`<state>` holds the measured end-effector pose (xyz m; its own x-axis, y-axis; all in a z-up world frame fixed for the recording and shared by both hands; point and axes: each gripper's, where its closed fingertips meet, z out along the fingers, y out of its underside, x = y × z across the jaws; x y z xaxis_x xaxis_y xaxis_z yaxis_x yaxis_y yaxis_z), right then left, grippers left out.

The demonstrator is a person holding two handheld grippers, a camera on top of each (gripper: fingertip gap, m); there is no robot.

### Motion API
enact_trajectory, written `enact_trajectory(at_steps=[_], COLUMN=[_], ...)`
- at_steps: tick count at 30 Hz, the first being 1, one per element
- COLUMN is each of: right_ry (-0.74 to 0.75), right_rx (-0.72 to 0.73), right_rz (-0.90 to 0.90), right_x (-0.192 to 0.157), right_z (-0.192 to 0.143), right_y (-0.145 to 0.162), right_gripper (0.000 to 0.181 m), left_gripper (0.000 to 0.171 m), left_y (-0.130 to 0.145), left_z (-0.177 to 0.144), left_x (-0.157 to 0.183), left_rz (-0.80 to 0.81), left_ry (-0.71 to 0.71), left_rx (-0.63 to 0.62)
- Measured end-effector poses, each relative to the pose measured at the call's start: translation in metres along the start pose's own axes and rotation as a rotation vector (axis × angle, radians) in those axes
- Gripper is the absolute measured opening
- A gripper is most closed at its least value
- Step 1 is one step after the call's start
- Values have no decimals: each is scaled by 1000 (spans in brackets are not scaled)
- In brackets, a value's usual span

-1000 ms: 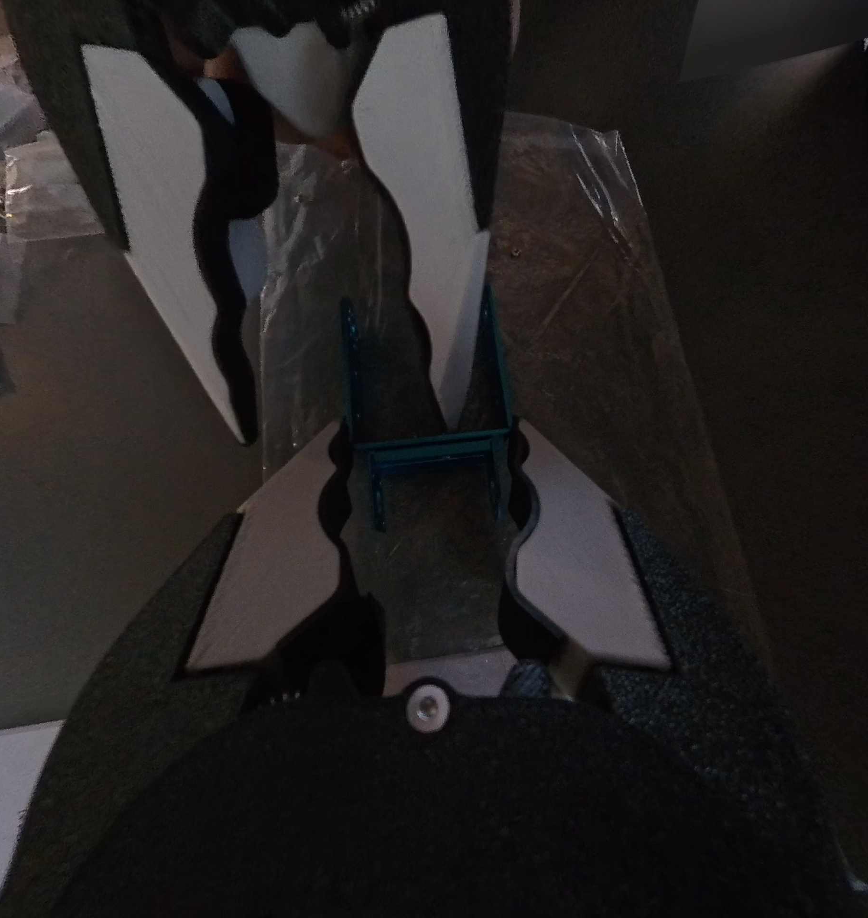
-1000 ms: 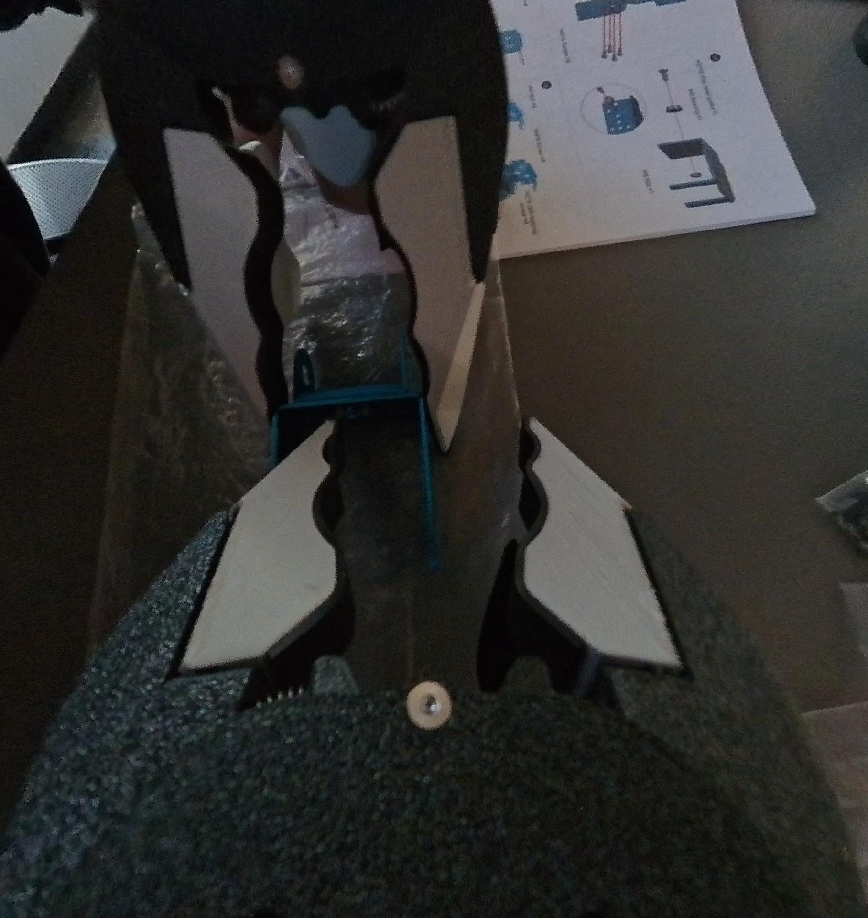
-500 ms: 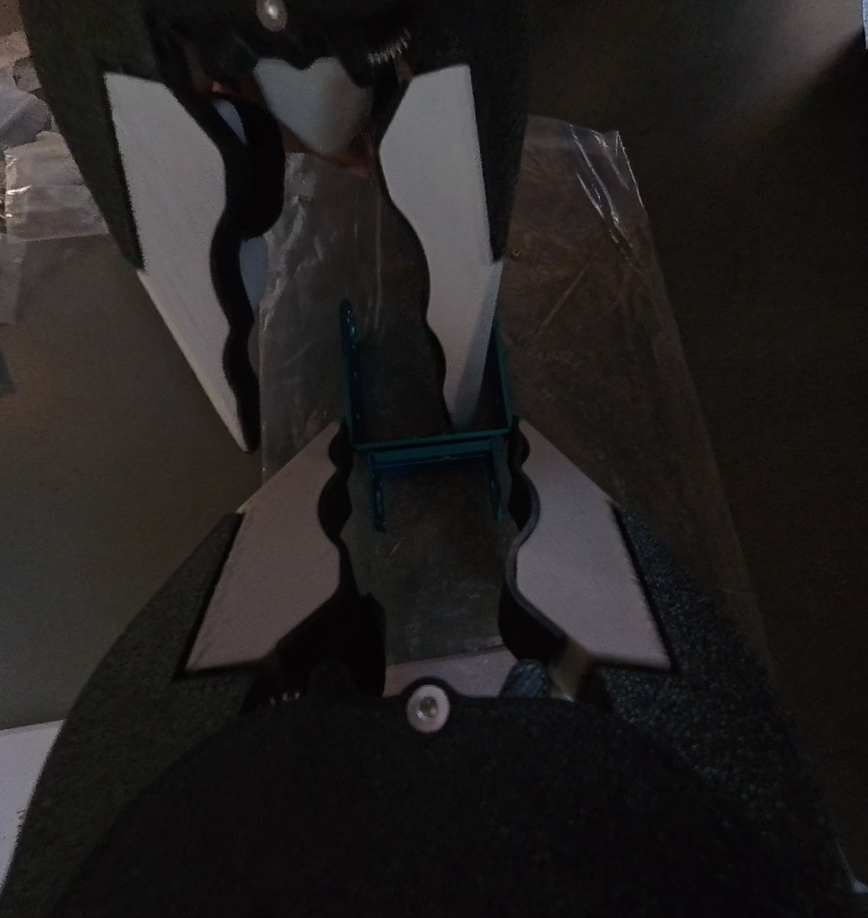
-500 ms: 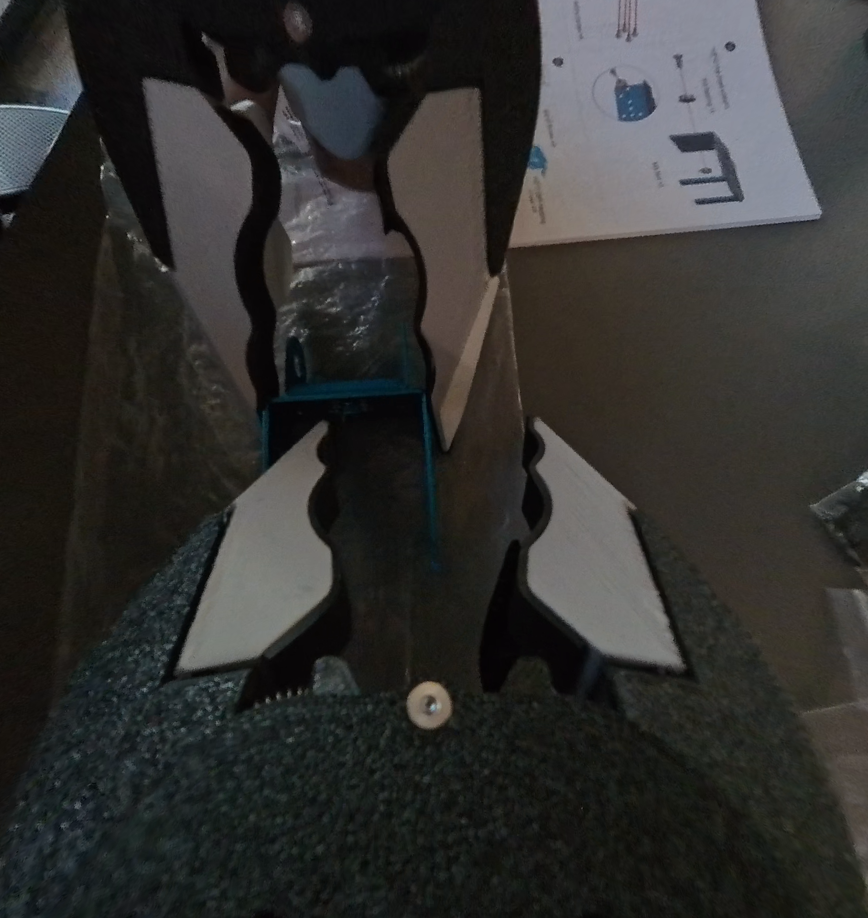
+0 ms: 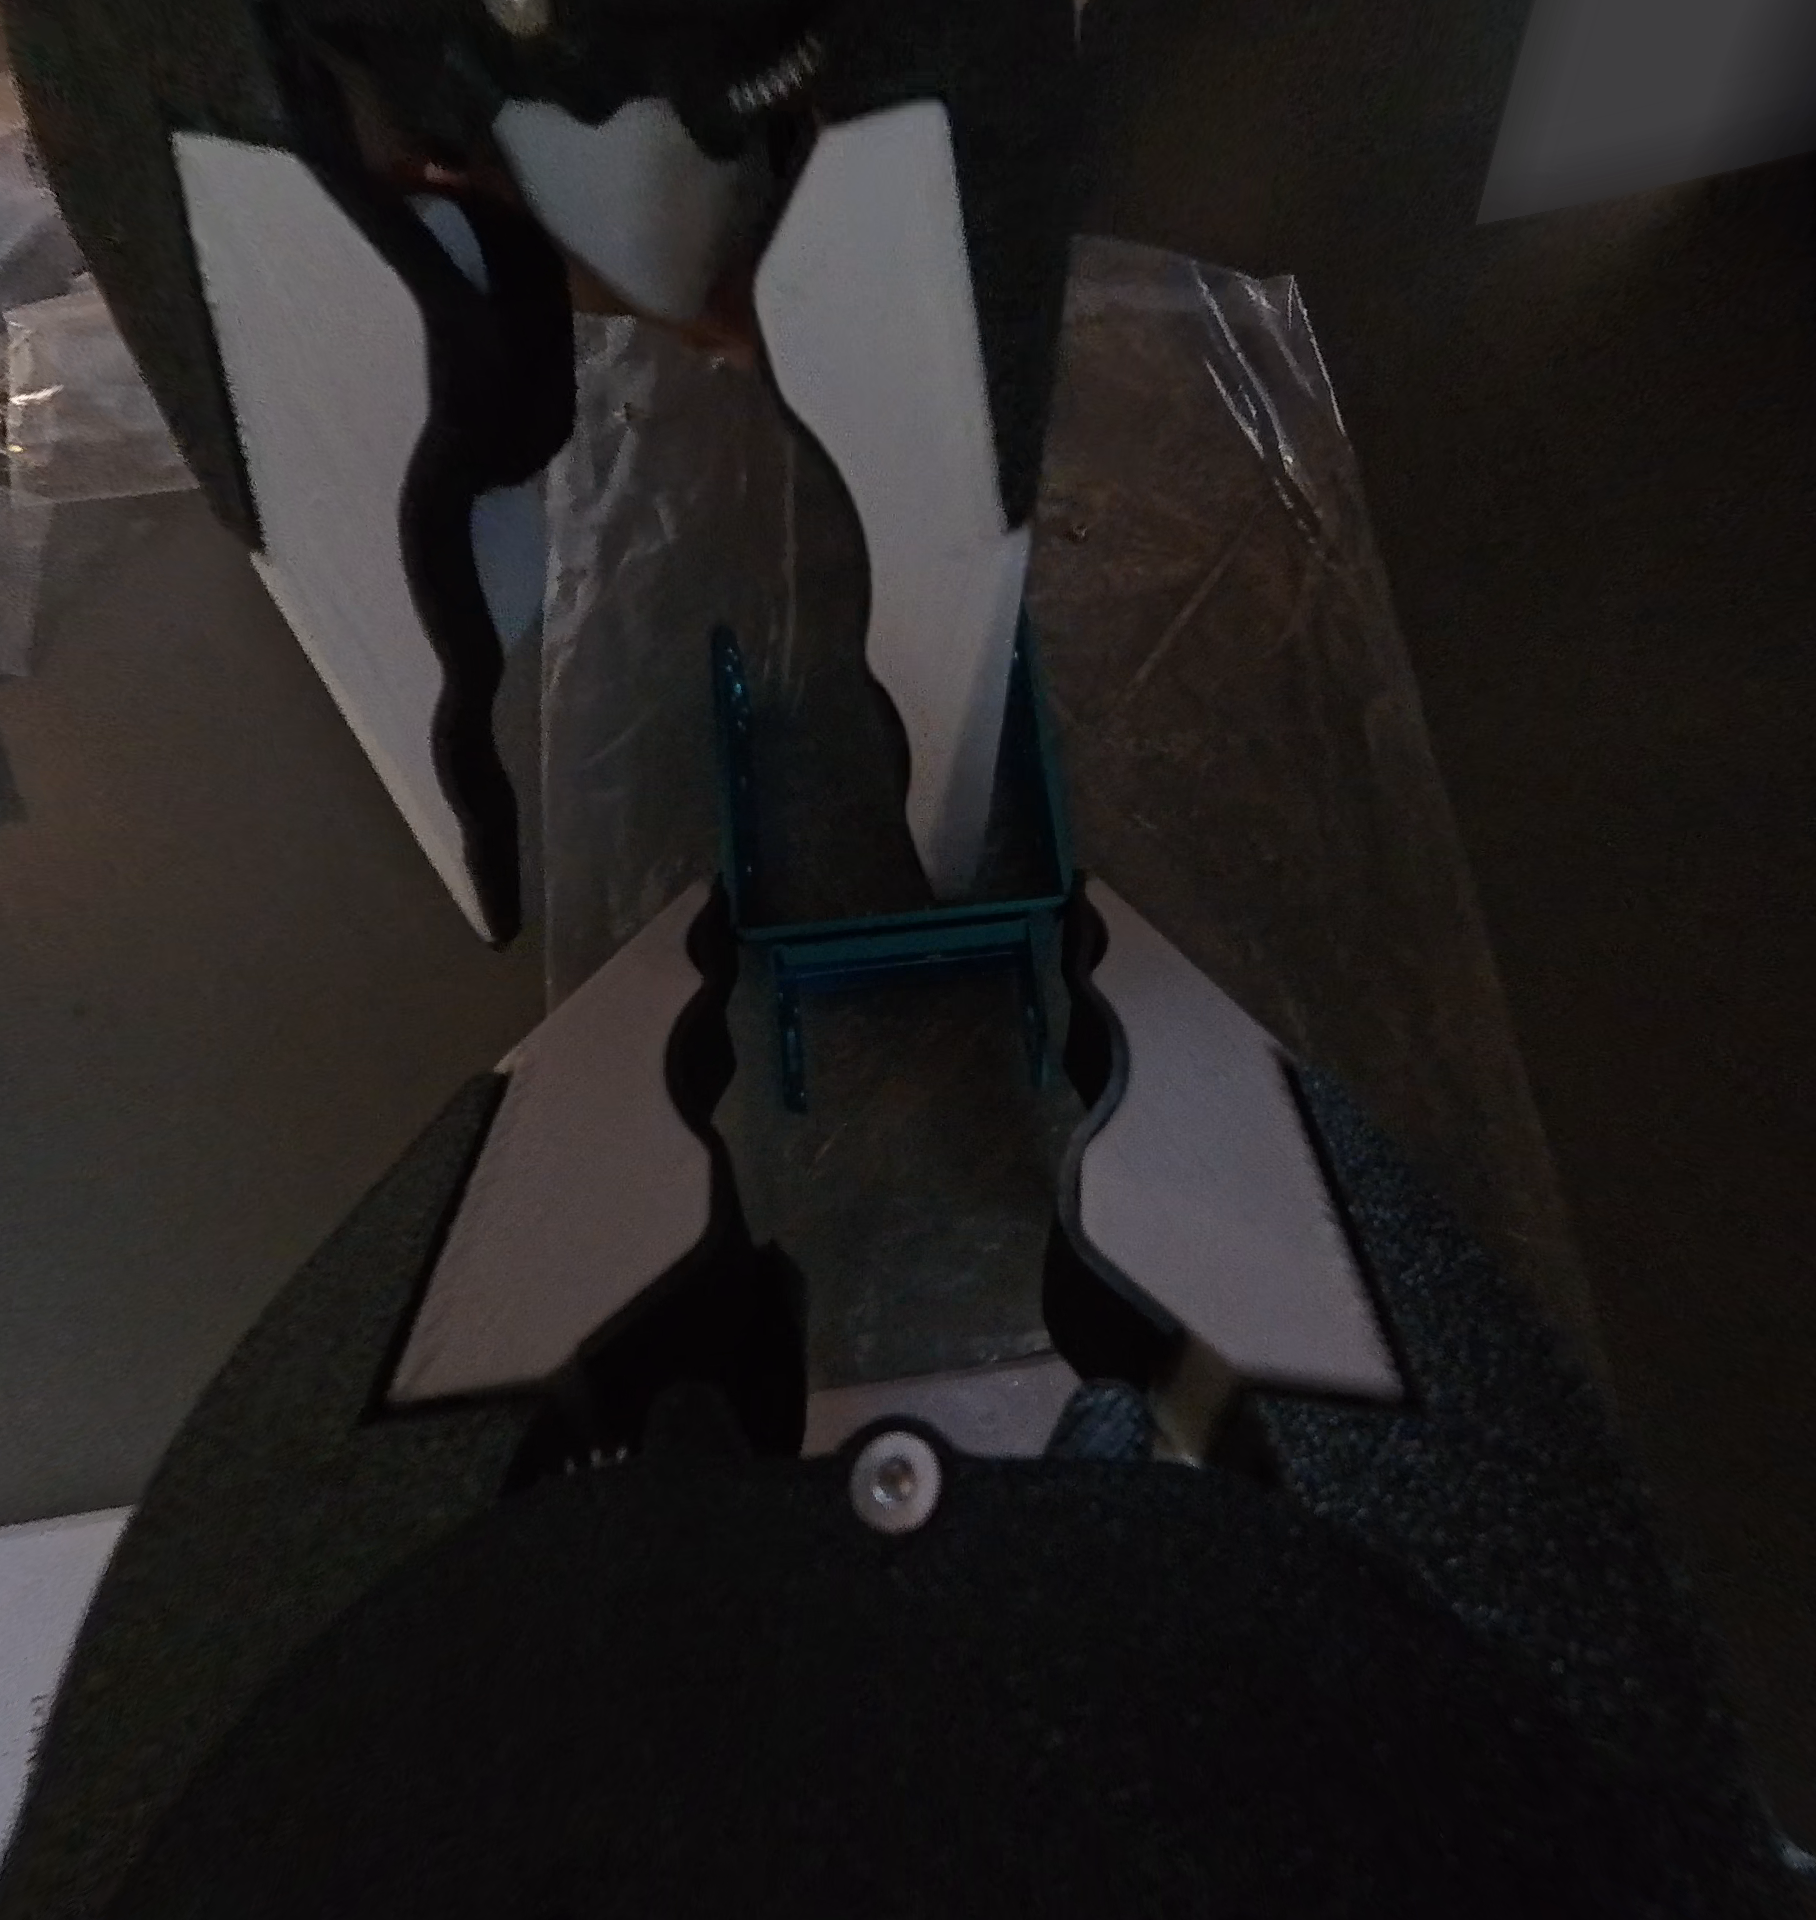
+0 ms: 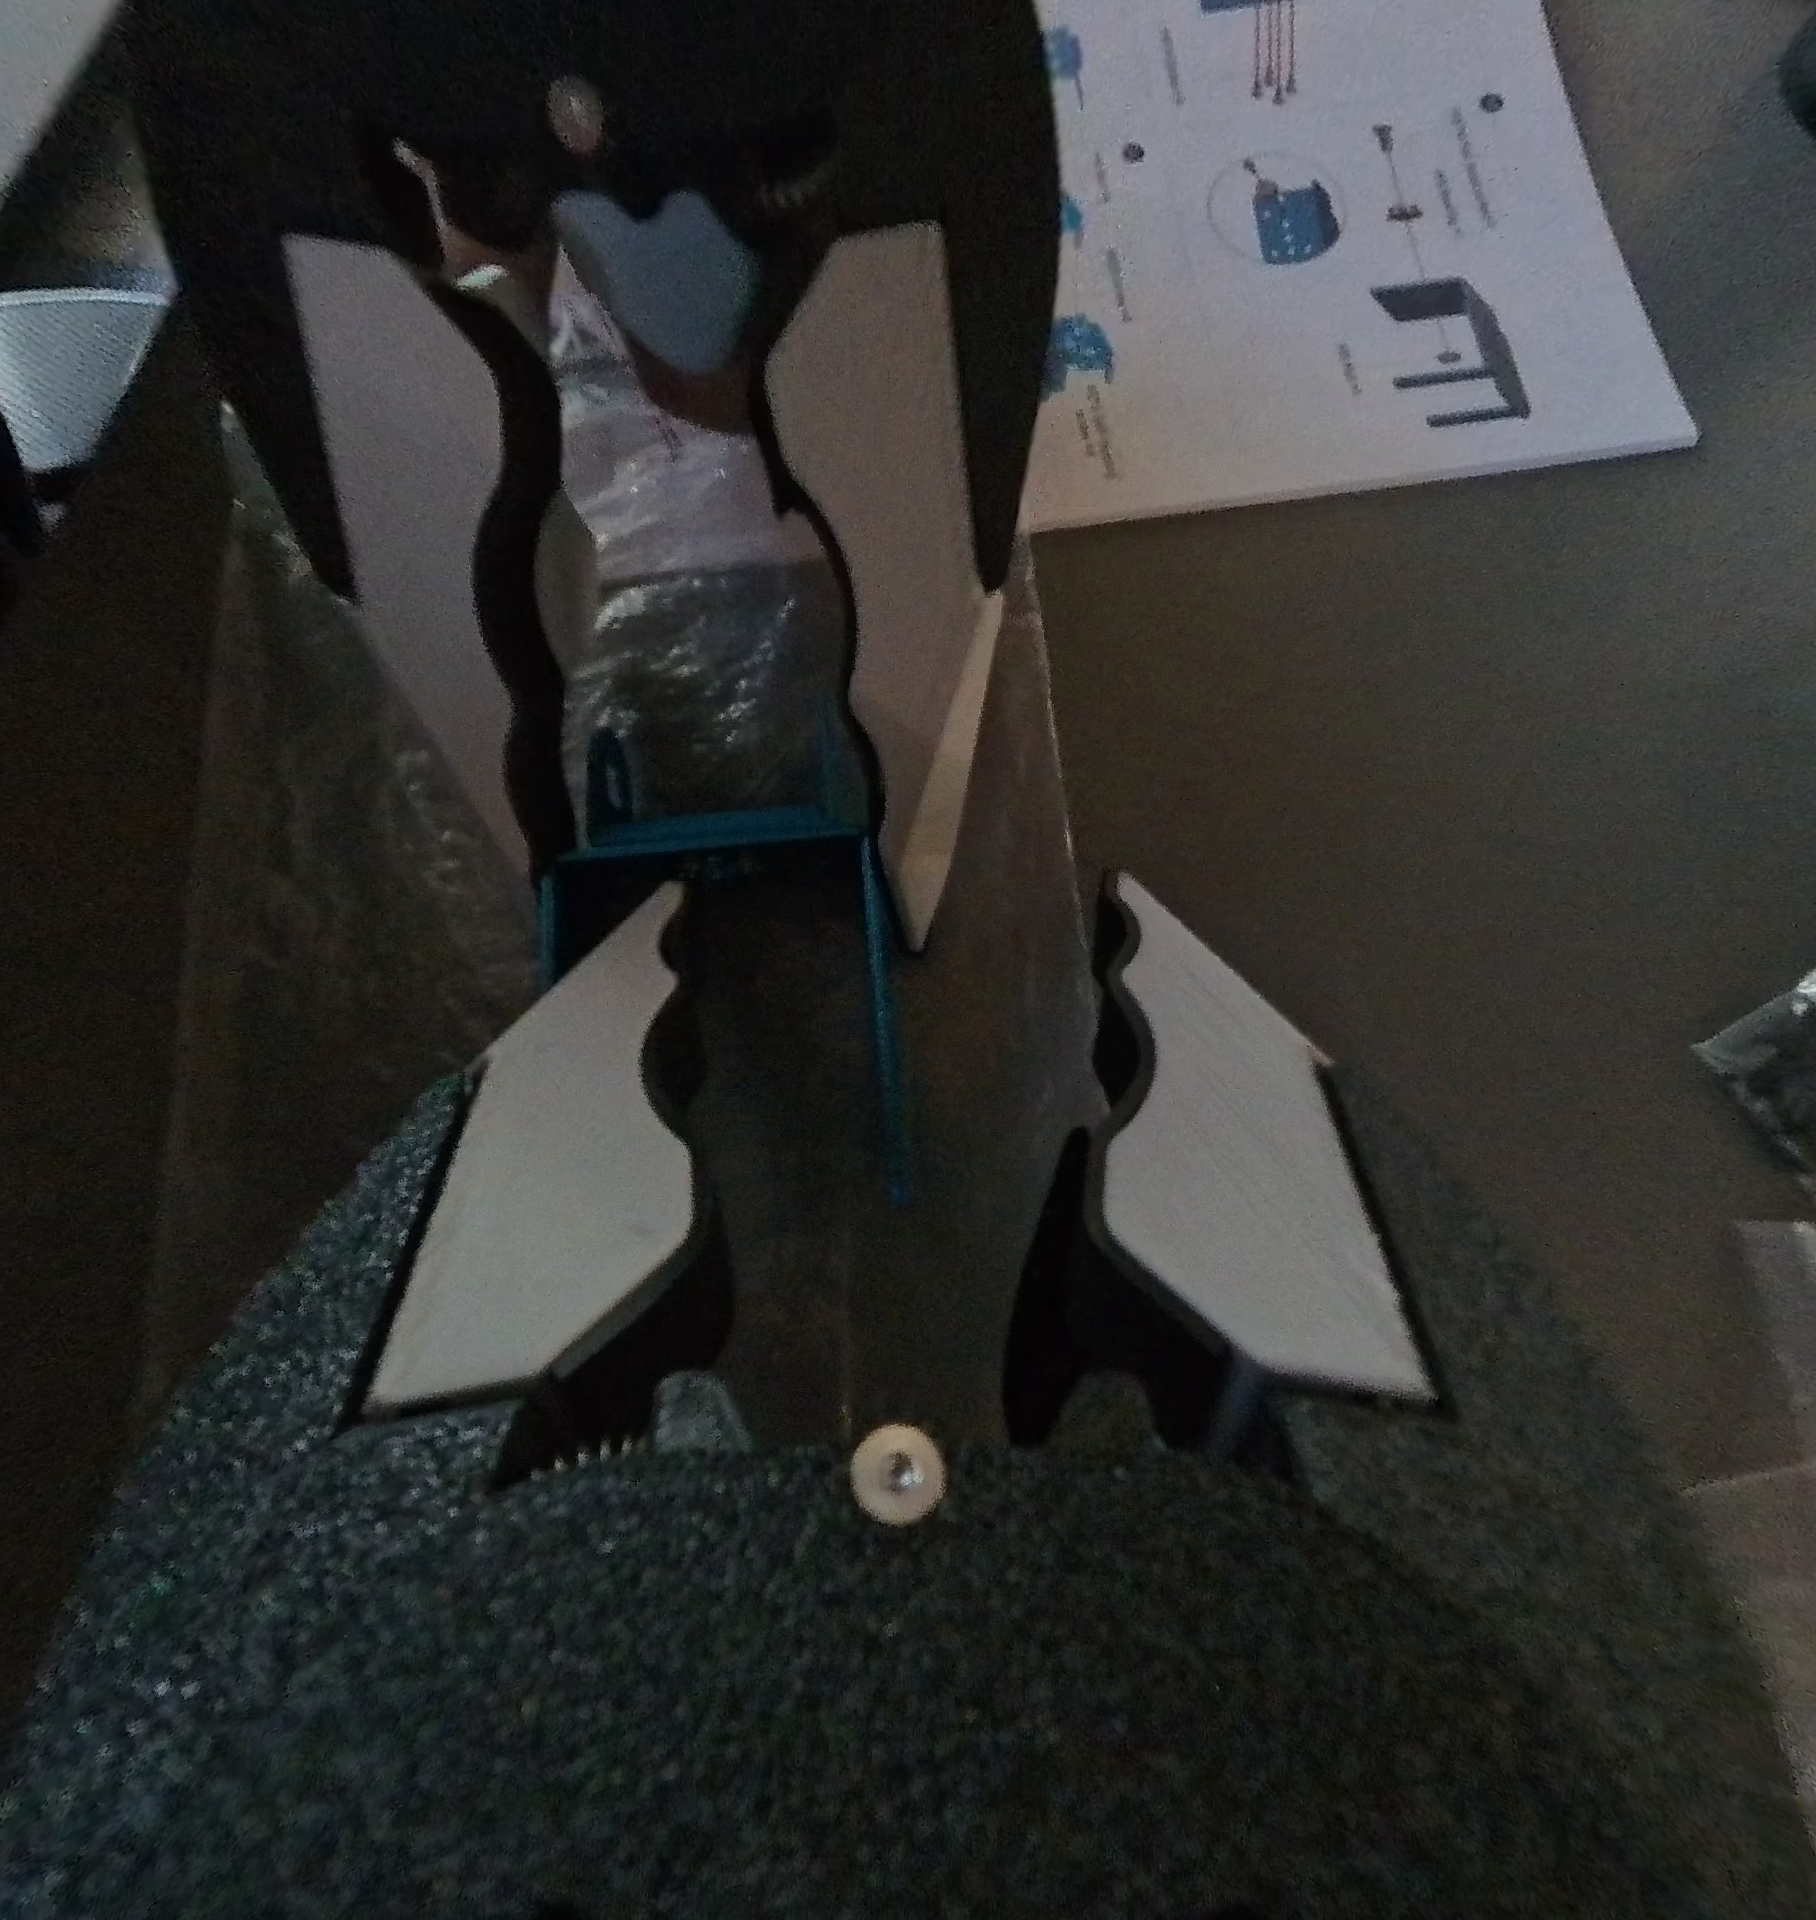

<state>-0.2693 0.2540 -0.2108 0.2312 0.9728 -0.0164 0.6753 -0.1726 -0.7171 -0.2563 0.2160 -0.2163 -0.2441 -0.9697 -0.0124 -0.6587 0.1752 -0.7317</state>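
**A:** Two grippers on one teal bracket (image 5: 883, 932)?

**B:** Yep, left gripper (image 5: 899, 906) pinches it across its width above the plastic bag (image 5: 1247, 727), probably steadying it. The right gripper (image 6: 893, 896) gapes wide, straddling one wall.

- The right claw (image 6: 888, 904) is spread wide above a clear plastic bag (image 6: 696, 644) on the surface (image 6: 1403, 727).
- A teal metal bracket (image 6: 717, 831) stands between the two claws.
- The left claw (image 6: 717, 914) reaches in from opposite, one finger touching the bracket's side.
- A printed sheet (image 6: 1351, 260) lies at the surface's far right.
- Small bagged parts (image 6: 1797, 1049) sit by the right edge.
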Motion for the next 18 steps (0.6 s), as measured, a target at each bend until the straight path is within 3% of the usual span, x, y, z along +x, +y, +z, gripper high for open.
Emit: enact_trajectory(at_steps=[1, 3, 8, 18], right_ry=[1, 47, 19, 33], right_rx=[8, 38, -31, -5], right_rz=[7, -10, -61, -35], right_x=[1, 7, -4, 1], right_z=[-2, -7, 3, 3], right_y=[-1, -4, 5, 2], right_gripper=[77, 60, 84, 79], left_gripper=[64, 64, 64, 64], left_y=[0, 0, 0, 0], left_z=[0, 0, 0, 0], left_x=[0, 0, 0, 0], left_rz=[0, 0, 0, -3], left_ry=[-1, -1, 0, -3], left_rx=[0, 0, 0, 0])
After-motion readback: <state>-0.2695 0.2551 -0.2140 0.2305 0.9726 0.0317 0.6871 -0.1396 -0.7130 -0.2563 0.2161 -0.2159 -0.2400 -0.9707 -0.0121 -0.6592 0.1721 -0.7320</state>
